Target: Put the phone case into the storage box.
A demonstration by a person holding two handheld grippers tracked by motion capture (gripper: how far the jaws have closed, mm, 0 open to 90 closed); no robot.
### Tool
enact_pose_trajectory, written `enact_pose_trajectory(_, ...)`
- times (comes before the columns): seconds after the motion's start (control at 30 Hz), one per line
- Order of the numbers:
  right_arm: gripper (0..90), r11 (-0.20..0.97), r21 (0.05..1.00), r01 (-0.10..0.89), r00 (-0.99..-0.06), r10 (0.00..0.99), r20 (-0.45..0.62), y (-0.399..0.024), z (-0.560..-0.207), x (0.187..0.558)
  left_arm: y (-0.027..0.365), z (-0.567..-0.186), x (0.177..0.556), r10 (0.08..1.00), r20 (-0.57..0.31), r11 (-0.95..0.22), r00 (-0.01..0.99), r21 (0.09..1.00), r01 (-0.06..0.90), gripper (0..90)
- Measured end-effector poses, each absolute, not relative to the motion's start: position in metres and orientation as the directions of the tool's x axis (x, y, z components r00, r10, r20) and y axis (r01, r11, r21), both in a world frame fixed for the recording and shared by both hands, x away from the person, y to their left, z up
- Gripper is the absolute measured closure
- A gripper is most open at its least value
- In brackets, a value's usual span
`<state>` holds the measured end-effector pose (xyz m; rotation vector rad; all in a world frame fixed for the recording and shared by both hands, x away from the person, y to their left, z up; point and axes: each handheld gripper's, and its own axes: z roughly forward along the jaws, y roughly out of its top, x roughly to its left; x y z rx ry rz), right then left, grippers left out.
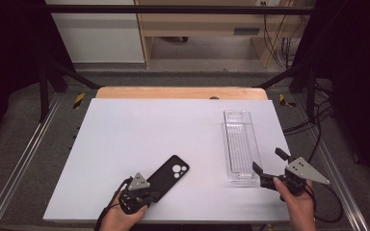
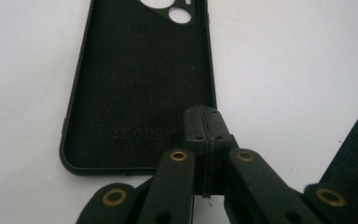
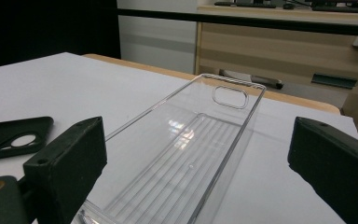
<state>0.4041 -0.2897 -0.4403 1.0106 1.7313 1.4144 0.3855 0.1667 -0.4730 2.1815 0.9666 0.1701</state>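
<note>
Left gripper pinching the near end of a phone case, right gripper waiting open at a clear tray

At the lower left of the high view, the left gripper [image 1: 150, 195] is sitting clenched, its jaws pressed together at the near right corner of the one black phone case [image 1: 168, 175]; whether they are pinching the case's rim I cannot tell. The case is lying flat on the white table [image 1: 125, 130], open side up, its long axis slanting away to the upper right, camera holes at the far end. At the lower right, the right gripper [image 1: 270, 166] is hovering with jaws released and empty, straddling the near end of the one clear plastic tray [image 1: 241, 139]. The tray is running lengthwise toward the top of the frame. The left hand is much the nearer to the case.
</note>
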Motion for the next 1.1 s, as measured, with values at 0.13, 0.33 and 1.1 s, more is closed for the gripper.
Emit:
enact_pose_trajectory(0.13,4.8,0.109,0.983,0.151,-0.472,0.881,-0.025,-0.290,-0.440,0.404,0.167,-0.473,0.385,0.686,-0.158,-0.451,0.711,0.674,0.585,90.0)
enact_pose_trajectory(0.33,4.8,0.113,0.983,0.145,-0.466,0.884,-0.033,-0.291,-0.440,0.404,0.162,-0.470,0.388,0.683,-0.119,-0.466,0.720,0.688,0.556,90.0)
enact_pose_trajectory(1.1,4.7,0.147,0.983,0.112,-0.483,0.872,-0.075,-0.271,-0.433,0.395,0.187,-0.447,0.403,0.816,0.011,-0.283,0.577,0.878,0.385,41.4)
